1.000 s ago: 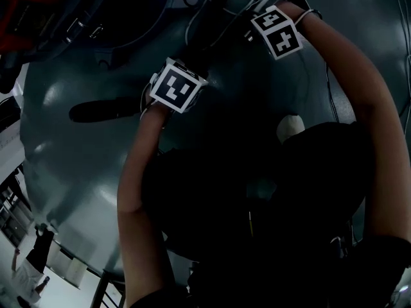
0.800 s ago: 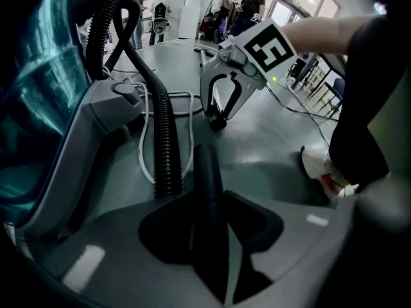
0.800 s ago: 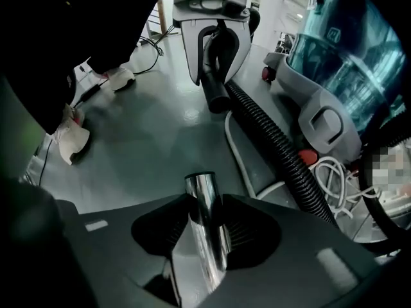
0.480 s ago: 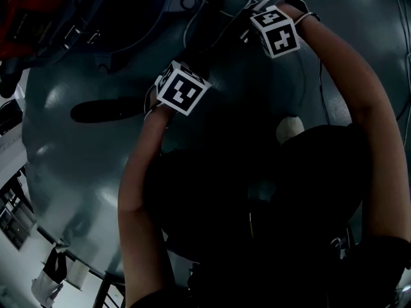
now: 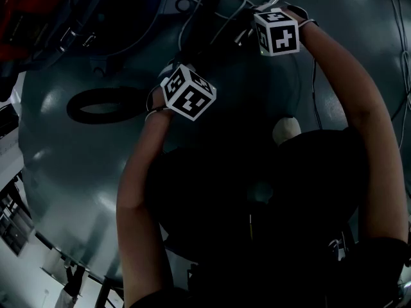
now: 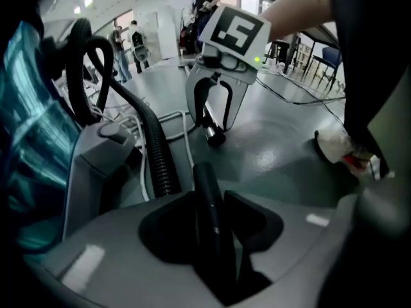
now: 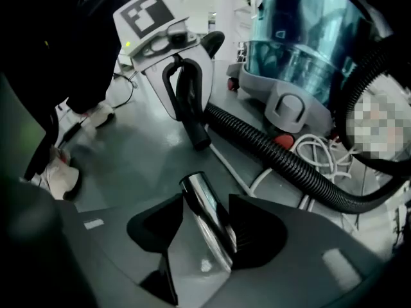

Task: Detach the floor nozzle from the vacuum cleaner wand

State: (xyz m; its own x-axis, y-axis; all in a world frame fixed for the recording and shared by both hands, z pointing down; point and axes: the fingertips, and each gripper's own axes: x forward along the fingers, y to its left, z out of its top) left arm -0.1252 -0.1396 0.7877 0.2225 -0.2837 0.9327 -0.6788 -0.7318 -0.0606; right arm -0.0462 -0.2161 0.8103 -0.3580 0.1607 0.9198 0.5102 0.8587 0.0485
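- The left claw (image 6: 209,194) grips a thick black tube (image 6: 205,178) with its jaws set wide, the tube's free end pointing down at the floor (image 7: 141,159).
- This tube is probably the floor nozzle's neck. The nozzle's head cannot be made out in any view.
- The right claw (image 7: 205,199) is opening its jaws, and the chrome wand (image 7: 209,220) stands loosely between them.
- The wand's bare end and the black tube's end are apart, near the vacuum cleaner (image 7: 302,50) and its ribbed hose (image 7: 282,159), so the joint looks parted.
- To finish well, the left claw should keep a firm hold and draw the tube straight away.
- The wand should rest on the floor, clear of the hose, before the right claw lets go fully, or it may roll.
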